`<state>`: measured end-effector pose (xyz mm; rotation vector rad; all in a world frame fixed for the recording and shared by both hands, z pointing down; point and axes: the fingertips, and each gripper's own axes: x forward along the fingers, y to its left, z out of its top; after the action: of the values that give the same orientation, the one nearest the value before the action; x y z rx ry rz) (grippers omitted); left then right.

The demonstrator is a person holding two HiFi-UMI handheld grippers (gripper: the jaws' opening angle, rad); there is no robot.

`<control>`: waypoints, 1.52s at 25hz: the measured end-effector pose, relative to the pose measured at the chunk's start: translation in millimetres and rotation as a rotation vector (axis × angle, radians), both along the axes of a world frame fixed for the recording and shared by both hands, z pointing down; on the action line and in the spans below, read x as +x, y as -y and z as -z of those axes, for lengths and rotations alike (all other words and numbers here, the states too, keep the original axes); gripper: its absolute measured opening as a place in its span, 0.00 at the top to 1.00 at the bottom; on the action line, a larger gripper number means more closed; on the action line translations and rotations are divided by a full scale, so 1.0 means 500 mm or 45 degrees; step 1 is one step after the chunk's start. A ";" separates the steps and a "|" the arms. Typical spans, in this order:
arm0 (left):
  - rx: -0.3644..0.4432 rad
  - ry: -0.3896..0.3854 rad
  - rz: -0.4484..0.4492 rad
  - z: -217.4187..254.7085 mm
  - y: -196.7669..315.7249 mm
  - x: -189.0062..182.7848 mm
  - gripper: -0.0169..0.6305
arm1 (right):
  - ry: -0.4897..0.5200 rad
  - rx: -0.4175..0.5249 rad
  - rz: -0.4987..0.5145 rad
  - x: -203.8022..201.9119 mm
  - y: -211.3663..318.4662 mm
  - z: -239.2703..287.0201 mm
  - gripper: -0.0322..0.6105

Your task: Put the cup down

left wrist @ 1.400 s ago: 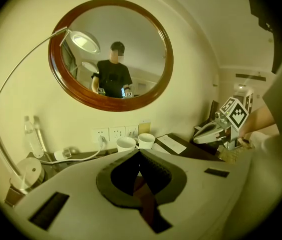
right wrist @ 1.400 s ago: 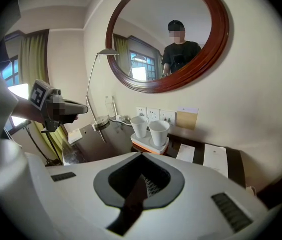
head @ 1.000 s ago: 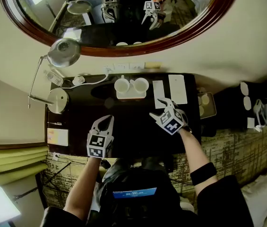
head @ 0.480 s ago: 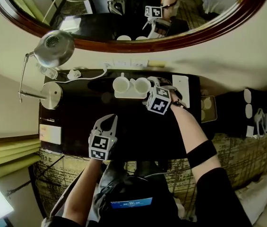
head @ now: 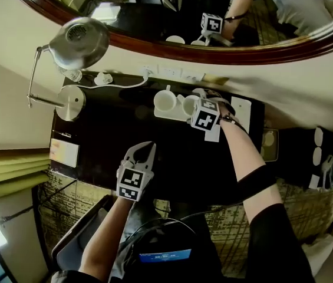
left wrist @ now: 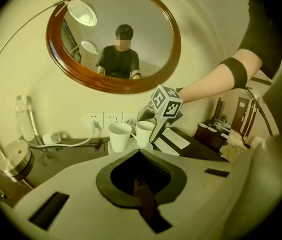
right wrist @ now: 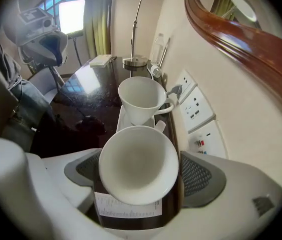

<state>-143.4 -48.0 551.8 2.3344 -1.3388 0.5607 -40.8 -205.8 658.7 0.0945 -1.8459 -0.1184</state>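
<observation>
White cup on its tray, wide jaws round it

Porcelain by the look of it, white and smooth, with a round bowl; the cup point(right wrist: 138, 161) stood mouth up and empty on the white tray point(right wrist: 121, 120) at the 12 o'clock edge of the desk point(head: 107, 134), against the wall; a second cup point(right wrist: 141, 101) of the same kind, tapering to a narrow foot, stood just beside it at its 12 o'clock in the right gripper view, handle toward 3 o'clock. The right gripper point(right wrist: 141, 174) pointed steeply down over the cup; its jaws had just been opening and stood wide, one ribbed grey pad at 9 o'clock of the bowl and one at 3 o'clock, neither plainly pressing, so the cup was straddled, not held. The left gripper point(head: 145, 151) hung toward the desk's 6 o'clock edge, well apart, jaws together on nothing.

By my judgement a grasp had to come first; the cup could be put down only once taken. Doing that well meant centring the bowl between the pads, sinking below the flared rim, and closing gently, since glaze slips; the handle, seemingly at 1 o'clock, was best kept off the pads; the second cup stood close enough to be knocked. The desk was dark, glossy and hard, so a slow, level landing would spare the foot; a printed card point(right wrist: 128, 206) lay at the cup's 6 o'clock.
</observation>
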 end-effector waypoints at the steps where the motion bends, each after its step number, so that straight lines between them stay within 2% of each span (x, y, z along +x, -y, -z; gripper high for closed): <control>1: -0.006 -0.003 0.004 -0.002 -0.005 -0.001 0.97 | -0.016 -0.010 0.020 0.000 -0.002 -0.006 0.14; 4: -0.017 -0.006 0.016 -0.007 -0.013 -0.008 0.97 | -0.037 -0.013 0.065 -0.001 -0.005 -0.014 0.24; 20: -0.034 -0.007 0.021 -0.013 -0.024 -0.021 0.97 | -0.073 0.051 0.117 0.025 -0.037 0.022 0.25; 28: -0.032 -0.030 -0.032 -0.006 -0.029 -0.005 0.97 | -0.046 0.092 0.095 0.044 -0.144 0.076 0.25; 38: -0.035 -0.022 -0.081 -0.001 -0.056 -0.009 0.97 | -0.061 -0.047 0.032 0.055 -0.320 -0.010 0.25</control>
<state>-147.9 -19.9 552.6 2.3610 -1.2454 0.5734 -13.4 -45.6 663.7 0.0422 -1.8008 -0.1037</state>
